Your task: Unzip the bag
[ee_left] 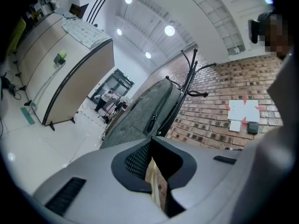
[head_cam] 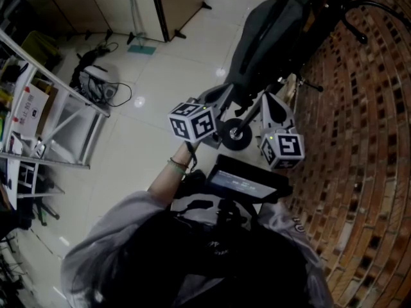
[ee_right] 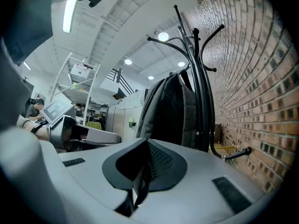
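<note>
A grey backpack hangs upright on a black coat rack beside a brick wall. In the left gripper view the backpack shows a dark zip line with a pull on its side. In the right gripper view the backpack fills the middle, hung against the rack. My left gripper is shut with nothing in it, a short way in front of the bag. My right gripper is also shut and empty, near the bag's lower right, not touching it.
The brick wall runs close along the right. A metal shelf frame stands at the left, with cables and gear on the tiled floor. A beige cabinet is at the back. A dark screen device sits on the person's chest.
</note>
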### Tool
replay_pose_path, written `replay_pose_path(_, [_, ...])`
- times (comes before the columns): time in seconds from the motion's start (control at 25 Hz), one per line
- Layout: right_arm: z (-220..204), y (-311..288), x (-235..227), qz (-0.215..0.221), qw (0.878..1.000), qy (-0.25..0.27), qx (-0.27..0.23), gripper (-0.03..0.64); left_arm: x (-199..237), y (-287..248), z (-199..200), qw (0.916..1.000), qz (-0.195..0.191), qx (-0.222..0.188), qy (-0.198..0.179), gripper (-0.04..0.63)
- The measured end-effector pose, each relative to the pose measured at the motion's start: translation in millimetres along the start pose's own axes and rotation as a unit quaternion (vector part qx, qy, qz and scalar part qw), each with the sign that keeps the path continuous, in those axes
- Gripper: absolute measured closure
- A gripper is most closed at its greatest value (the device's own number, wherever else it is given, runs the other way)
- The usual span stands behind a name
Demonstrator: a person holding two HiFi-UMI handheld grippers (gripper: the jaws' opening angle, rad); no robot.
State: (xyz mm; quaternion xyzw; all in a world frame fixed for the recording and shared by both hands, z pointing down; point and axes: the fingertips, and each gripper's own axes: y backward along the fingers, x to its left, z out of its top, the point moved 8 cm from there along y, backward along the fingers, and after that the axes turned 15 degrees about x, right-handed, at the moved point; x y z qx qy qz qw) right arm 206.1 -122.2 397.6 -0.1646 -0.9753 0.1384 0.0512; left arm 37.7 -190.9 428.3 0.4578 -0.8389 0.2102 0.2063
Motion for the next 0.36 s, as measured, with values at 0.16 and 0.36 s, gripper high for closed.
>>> replay_pose_path(0.16, [-0.3,0.7,2.3,0.001,1.000,0.002,0.003,0.618,1.3,2.4,-1.2,1.0000,0.001,-0.003,0.008,0.589])
replay_pose_path(0.36, [-2.2,1.3,0.4,0.000,1.000,0.000,0.001,0.618,1.6,1.0,-3.3,0.9999,0.002,-0.003,0.011,0.589])
